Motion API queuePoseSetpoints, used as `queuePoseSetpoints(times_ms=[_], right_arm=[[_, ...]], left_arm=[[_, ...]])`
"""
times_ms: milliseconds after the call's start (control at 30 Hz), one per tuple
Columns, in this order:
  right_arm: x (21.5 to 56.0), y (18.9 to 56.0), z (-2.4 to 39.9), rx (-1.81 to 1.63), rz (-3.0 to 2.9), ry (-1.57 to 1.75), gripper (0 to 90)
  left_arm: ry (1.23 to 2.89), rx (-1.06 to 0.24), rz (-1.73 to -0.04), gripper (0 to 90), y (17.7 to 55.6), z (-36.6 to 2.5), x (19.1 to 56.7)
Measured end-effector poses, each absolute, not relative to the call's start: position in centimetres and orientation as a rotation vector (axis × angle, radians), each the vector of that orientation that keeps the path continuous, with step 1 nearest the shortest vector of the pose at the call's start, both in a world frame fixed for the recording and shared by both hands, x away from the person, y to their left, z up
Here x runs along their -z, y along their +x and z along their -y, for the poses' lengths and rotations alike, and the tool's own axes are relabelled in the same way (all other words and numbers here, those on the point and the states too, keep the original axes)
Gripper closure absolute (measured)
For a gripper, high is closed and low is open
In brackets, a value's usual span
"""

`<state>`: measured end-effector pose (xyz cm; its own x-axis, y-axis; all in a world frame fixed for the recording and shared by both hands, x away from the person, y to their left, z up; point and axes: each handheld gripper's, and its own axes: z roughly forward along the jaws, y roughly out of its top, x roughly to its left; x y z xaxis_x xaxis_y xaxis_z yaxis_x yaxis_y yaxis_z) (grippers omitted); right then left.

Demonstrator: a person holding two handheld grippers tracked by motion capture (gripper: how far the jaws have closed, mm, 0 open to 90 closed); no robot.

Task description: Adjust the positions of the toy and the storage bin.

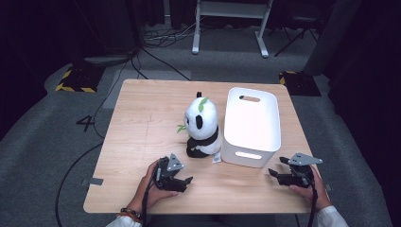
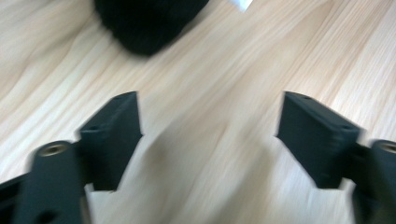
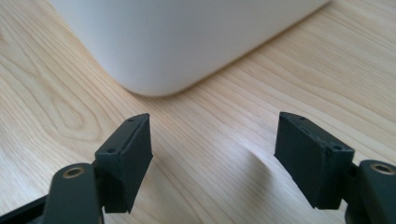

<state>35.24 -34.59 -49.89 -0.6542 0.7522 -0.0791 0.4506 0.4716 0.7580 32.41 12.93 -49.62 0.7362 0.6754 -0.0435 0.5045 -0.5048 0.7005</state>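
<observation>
Light wooden table (image 1: 142, 142): bare near edge. White rectangular plastic bin (image 1: 251, 125), upside down, right of centre. Black-and-white plush panda (image 1: 202, 126) seated just left of bin, well apart from left gripper (image 1: 185, 183), ahead and to its right. Right gripper (image 1: 274, 174) near bin's front corner, not touching. Both sets of jaws spread wide, holding 0 objects.
</observation>
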Motion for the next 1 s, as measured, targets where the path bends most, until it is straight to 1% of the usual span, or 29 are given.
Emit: queuePoseSetpoints(times_ms=[33, 167, 333, 500, 1000], right_arm=[[49.9, 35.2, 35.0, -1.005, -2.320, 1.005, 26.3], [50.1, 35.4, 35.5, -0.989, -2.322, 1.024, 25.1], [50.3, 35.6, 36.2, -0.993, -2.317, 1.059, 24.0], [50.5, 35.8, 36.4, -1.031, -2.331, 1.085, 23.6], [50.5, 35.8, 36.4, -1.041, -2.341, 1.093, 23.0]], left_arm=[[2.214, -0.310, -0.895, 15.9, 32.3, -13.3, 49.6], [2.193, -0.322, -0.946, 15.9, 31.9, -15.1, 49.8], [2.211, -0.330, -0.975, 16.0, 31.9, -16.0, 50.4], [2.215, -0.354, -0.962, 15.4, 31.9, -16.0, 50.6], [2.219, -0.348, -0.957, 14.4, 32.1, -16.0, 50.6]])
